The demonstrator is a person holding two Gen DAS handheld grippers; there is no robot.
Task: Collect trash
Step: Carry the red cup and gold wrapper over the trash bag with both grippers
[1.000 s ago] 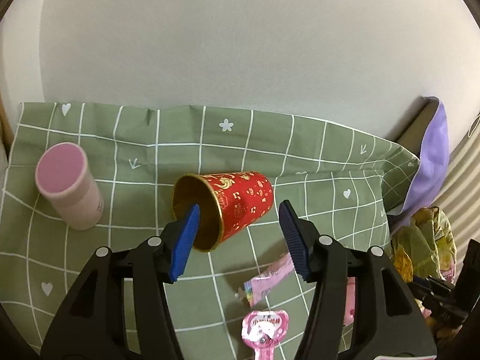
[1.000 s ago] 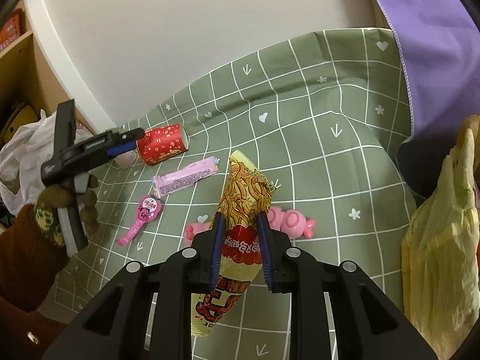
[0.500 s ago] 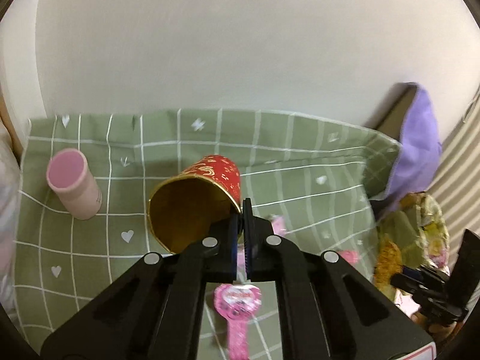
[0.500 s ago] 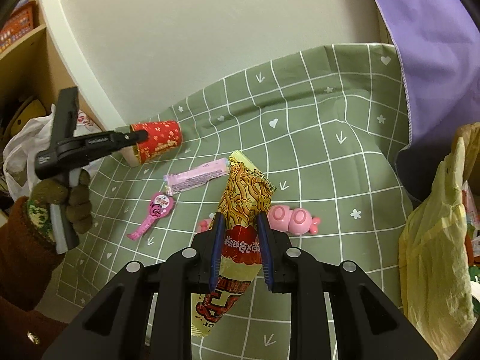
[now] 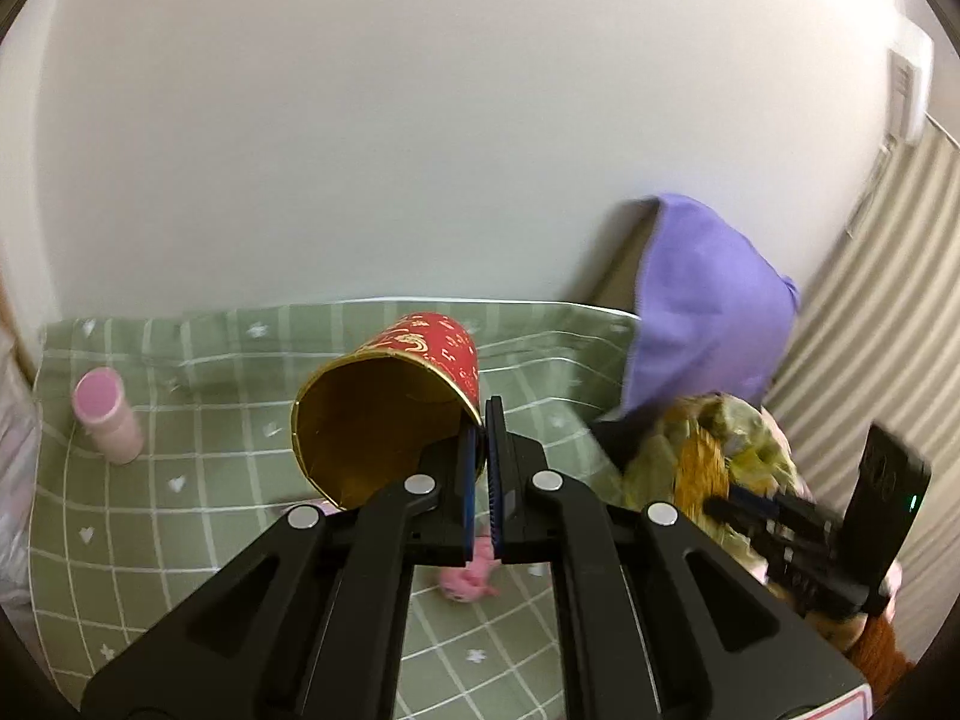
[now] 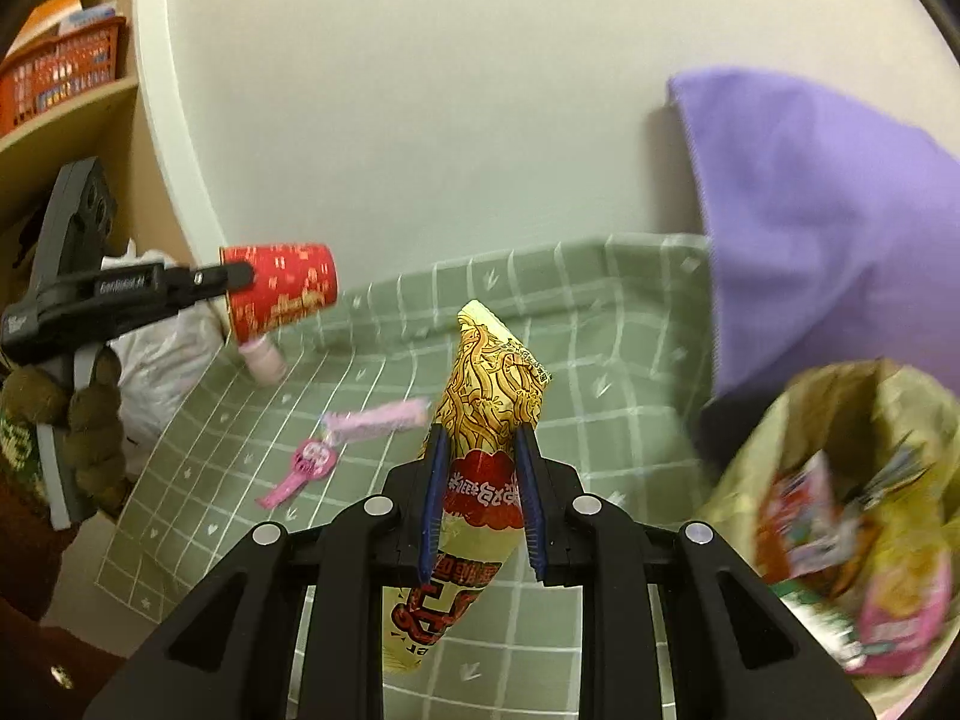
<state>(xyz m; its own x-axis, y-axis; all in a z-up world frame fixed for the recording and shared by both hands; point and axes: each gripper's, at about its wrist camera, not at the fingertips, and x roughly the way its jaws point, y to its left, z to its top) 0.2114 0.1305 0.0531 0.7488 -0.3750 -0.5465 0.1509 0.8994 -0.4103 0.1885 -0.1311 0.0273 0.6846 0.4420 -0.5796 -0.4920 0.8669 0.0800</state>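
Note:
My left gripper (image 5: 480, 420) is shut on the rim of a red paper cup (image 5: 384, 408) with a gold inside, lifted off the green checked cloth (image 5: 180, 480). From the right wrist view the same cup (image 6: 279, 288) hangs in the air at the left, pinched by the left gripper (image 6: 240, 276). My right gripper (image 6: 477, 438) is shut on a yellow noodle snack packet (image 6: 489, 396), held upright above the cloth. A yellow trash bag (image 6: 840, 510) with several wrappers inside gapes at the lower right.
On the cloth lie a pink wrapper (image 6: 375, 420), a pink round toy stick (image 6: 300, 468) and a pink pig toy (image 5: 468, 576). A pink cylinder (image 5: 108, 420) stands at the far left. A purple cushion (image 5: 708, 306) leans on the wall. Shelves (image 6: 66, 114) stand left.
The left gripper closed on the red cup's rim and lifted it off the cloth. The right gripper rose with the noodle packet, bringing the trash bag's opening into view.

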